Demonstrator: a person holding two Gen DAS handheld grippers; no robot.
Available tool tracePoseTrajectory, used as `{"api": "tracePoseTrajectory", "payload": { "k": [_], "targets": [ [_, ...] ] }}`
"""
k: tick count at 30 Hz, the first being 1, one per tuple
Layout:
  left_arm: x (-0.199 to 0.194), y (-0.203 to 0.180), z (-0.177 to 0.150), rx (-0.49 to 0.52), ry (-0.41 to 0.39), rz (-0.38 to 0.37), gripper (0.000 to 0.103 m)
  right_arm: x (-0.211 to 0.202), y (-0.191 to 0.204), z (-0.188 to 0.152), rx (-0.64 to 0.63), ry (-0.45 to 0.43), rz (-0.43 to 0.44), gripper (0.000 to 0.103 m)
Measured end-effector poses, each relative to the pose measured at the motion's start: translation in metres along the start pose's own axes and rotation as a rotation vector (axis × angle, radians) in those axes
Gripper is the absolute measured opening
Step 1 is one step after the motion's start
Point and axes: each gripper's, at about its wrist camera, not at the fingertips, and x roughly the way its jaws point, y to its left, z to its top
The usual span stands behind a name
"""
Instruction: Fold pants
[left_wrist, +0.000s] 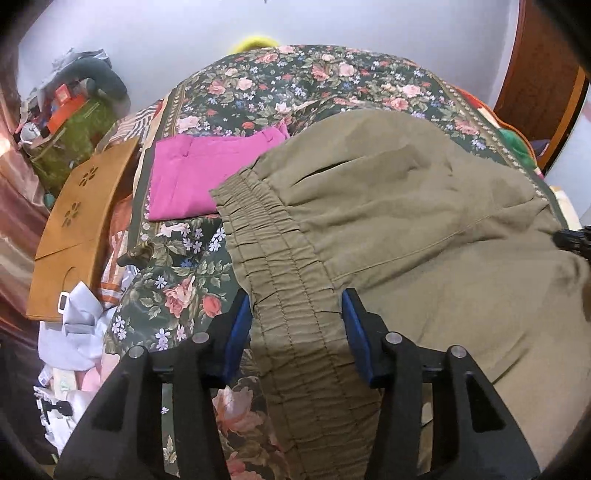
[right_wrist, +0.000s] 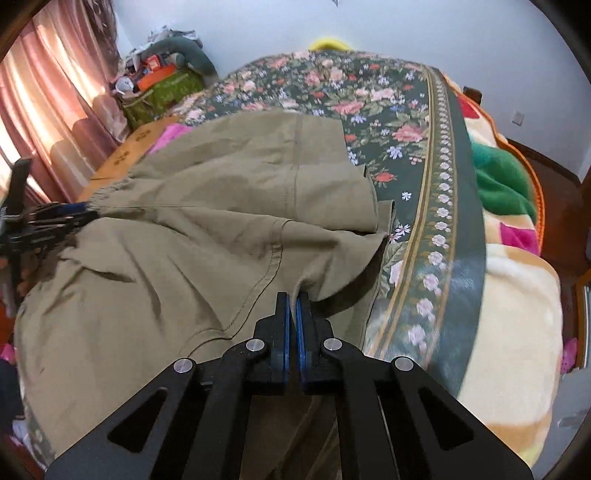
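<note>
Olive-green pants (left_wrist: 406, 206) lie spread over a floral bedspread (left_wrist: 295, 81). Their elastic waistband (left_wrist: 288, 295) runs between the fingers of my left gripper (left_wrist: 297, 299), whose jaws stand wide apart around it without pinching. In the right wrist view the pants (right_wrist: 166, 240) fill the middle, folded over with the leg hem at the far end. My right gripper (right_wrist: 293, 299) is shut on a fold of the olive fabric at the pants' right edge. The left gripper (right_wrist: 48, 221) shows at the far left by the waistband.
Folded pink pants (left_wrist: 195, 177) lie beyond the waistband. A wooden board (left_wrist: 81, 221) and white clothes (left_wrist: 74, 325) sit at the left. A cluttered green box (right_wrist: 159, 92) stands by the curtains (right_wrist: 44, 110). A colourful blanket (right_wrist: 509, 221) lies on the right.
</note>
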Motion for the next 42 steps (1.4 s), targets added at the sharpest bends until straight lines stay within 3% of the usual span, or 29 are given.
{"api": "tracePoseTrajectory", "payload": {
  "k": [4, 10, 17, 23, 28, 34, 42],
  "targets": [
    [0.007, -0.002, -0.002, 0.012, 0.012, 0.018, 0.051, -0.003, 0.001, -0.008, 0.024, -0.004, 0.006, 0.003],
    [0.020, 0.000, -0.008, 0.003, 0.041, 0.019, 0.058, 0.024, 0.004, -0.021, 0.025, 0.072, -0.027, 0.003],
    [0.015, 0.009, -0.004, -0.017, 0.067, -0.018, 0.062, 0.020, 0.003, -0.011, 0.021, 0.108, -0.034, 0.008],
    [-0.016, 0.020, 0.010, -0.046, -0.006, -0.009, 0.064, -0.010, -0.002, 0.003, -0.009, 0.024, -0.070, 0.012],
    [-0.020, 0.037, 0.025, -0.089, -0.032, 0.008, 0.074, -0.013, -0.014, 0.027, 0.025, -0.050, -0.086, 0.033],
    [0.012, 0.045, 0.031, -0.122, 0.047, -0.013, 0.079, 0.014, -0.028, 0.050, 0.060, -0.043, -0.078, 0.039],
    [0.053, 0.033, 0.029, -0.121, 0.141, -0.083, 0.082, 0.059, -0.040, 0.059, 0.069, 0.068, 0.009, 0.039]
  ]
}}
